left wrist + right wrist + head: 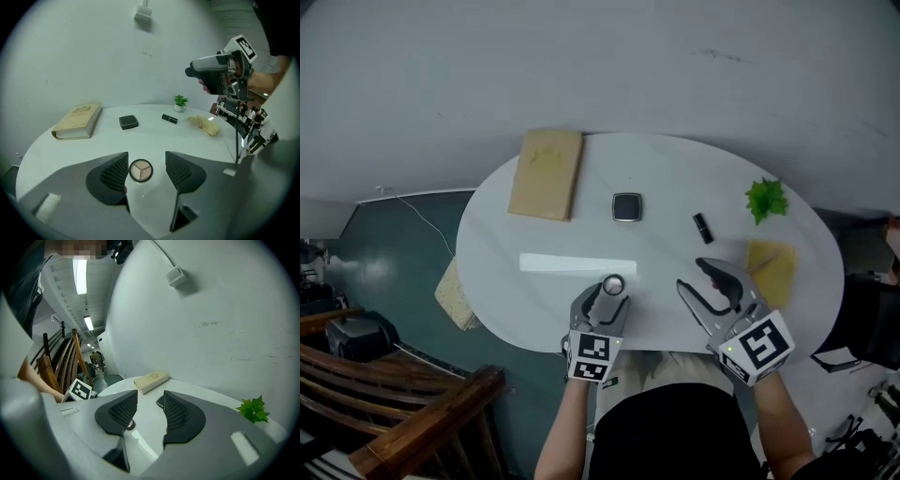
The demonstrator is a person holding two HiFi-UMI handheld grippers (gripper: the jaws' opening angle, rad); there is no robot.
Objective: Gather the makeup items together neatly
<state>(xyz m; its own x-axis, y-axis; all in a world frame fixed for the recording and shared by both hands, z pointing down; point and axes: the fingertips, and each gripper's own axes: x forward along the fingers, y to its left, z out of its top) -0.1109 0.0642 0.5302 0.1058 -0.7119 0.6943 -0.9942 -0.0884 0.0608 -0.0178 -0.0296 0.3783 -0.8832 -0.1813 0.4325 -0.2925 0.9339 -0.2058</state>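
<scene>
table: white oval table (675,178), seen from above in head view
round compact: open round compact (140,170), three-tone pans showing, lies flat on the near edge of the table, between the left gripper's jaws
left gripper: left gripper (146,157) low over the near table edge, pointing down and forward; jaws apart and not clamped. The compact sits just beside the left pad with a clear gap to the right pad. Contact with the left pad is possible, too close to call
right gripper: right gripper (150,394) held above the near right part of the table, jaws spread, nothing between them, only table and far items seen through the gap
square compact: dark square compact (626,207), closed, mid-table, well apart from the round compact
lipstick: black lipstick tube (703,226) lying on its side, right of the square compact, not touching it
book: tan book (547,173) flat at the far left of the table
plant: small green plant (766,199) at the far right edge
yellow item: yellow cloth (772,270) at the right of the table, near the right gripper
spread: makeup items apart from each other, none touching
</scene>
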